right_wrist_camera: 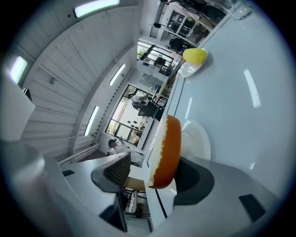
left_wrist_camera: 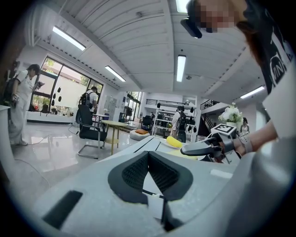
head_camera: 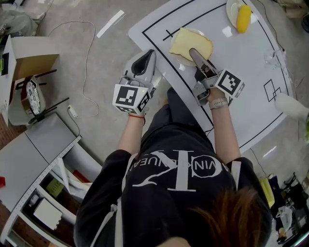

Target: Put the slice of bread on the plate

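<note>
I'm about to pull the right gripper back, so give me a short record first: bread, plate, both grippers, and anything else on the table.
bread slice: over the white plate, between the right gripper's jaws
right gripper: jaws apart; bread leans on one pad, gap to the other
left gripper: shut, empty, held by the table's near edge
table: white, black lines
other: yellow food item on a second plate, far side
</note>
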A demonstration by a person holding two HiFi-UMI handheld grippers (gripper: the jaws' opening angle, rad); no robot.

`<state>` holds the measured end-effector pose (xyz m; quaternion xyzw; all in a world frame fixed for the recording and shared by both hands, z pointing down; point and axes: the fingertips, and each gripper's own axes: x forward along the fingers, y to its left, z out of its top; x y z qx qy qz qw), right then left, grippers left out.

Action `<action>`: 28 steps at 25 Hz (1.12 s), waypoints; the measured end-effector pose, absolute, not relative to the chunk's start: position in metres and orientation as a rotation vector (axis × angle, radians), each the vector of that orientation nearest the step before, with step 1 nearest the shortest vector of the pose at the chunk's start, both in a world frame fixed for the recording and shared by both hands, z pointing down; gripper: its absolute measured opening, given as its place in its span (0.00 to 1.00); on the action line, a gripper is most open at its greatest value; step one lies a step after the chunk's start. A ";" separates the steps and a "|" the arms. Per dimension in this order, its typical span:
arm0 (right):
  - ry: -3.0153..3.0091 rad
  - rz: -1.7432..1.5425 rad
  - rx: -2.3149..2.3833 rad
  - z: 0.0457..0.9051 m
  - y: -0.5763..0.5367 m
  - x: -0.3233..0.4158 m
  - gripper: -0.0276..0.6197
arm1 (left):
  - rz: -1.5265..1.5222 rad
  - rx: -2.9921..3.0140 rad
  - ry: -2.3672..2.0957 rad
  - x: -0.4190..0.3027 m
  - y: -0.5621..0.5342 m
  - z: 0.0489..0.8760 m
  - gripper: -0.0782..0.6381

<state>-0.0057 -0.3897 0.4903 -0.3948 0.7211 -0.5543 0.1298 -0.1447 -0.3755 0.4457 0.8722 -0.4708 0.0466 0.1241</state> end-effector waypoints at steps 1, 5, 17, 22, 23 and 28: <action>2.136 -1.588 -1.159 0.489 -0.388 -0.007 0.46 | 0.137 2.541 -1.374 -0.145 -0.375 0.446 0.12; 2.363 -1.452 -1.242 0.487 -0.381 -0.012 0.57 | 0.139 2.538 -1.380 -0.146 -0.373 0.444 0.12; 2.931 -1.123 -1.583 0.515 -0.356 -0.018 0.67 | 0.152 2.528 -1.379 -0.147 -0.366 0.448 0.12; 3.056 -1.052 -1.646 0.520 -0.350 -0.017 0.68 | 0.156 2.523 -1.387 -0.149 -0.362 0.447 0.12; 3.062 -1.050 -1.658 0.520 -0.349 -0.016 0.68 | 0.156 2.523 -1.388 -0.149 -0.361 0.447 0.12; 3.058 -1.075 -1.711 0.521 -0.345 -0.008 0.69 | 0.153 2.520 -1.390 -0.151 -0.359 0.445 0.12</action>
